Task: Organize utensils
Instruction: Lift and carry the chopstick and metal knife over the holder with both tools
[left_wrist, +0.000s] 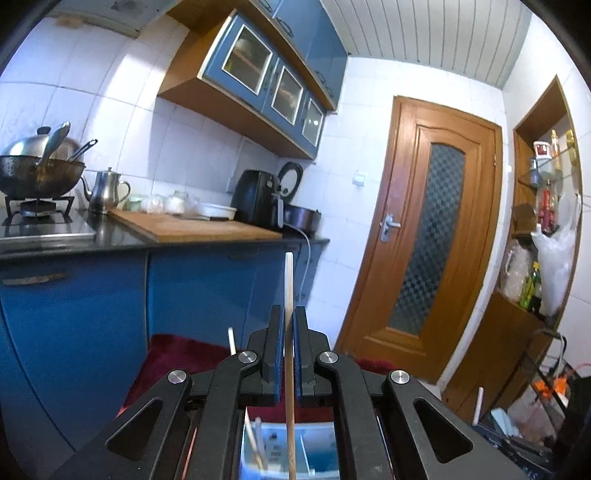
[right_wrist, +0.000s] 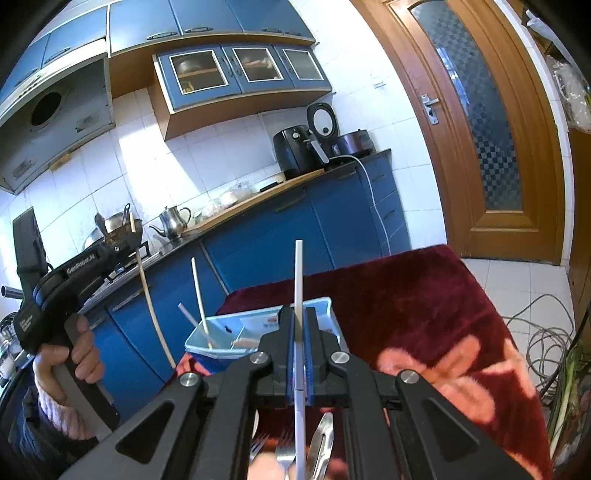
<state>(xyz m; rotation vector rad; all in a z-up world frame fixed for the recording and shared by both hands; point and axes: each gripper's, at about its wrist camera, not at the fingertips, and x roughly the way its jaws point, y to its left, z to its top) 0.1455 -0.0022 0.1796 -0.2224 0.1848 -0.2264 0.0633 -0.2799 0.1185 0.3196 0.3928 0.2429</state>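
Currently left gripper (left_wrist: 289, 325) clamped on wooden chopstick (left_wrist: 289, 295), upright above blue organizer box (right_wrist: 236, 325). Right gripper (right_wrist: 299, 325) pinching white chopstick (right_wrist: 298, 280) over forks (right_wrist: 284, 448). Risk: thin sticks pivoting between pads, missing compartment.

Matt wooden chopstick (left_wrist: 289, 332); smooth white plastic chopstick (right_wrist: 298, 314); glossy plastic bin (right_wrist: 221, 341); plush cloth (right_wrist: 406, 295); shiny metal forks (right_wrist: 284, 452).
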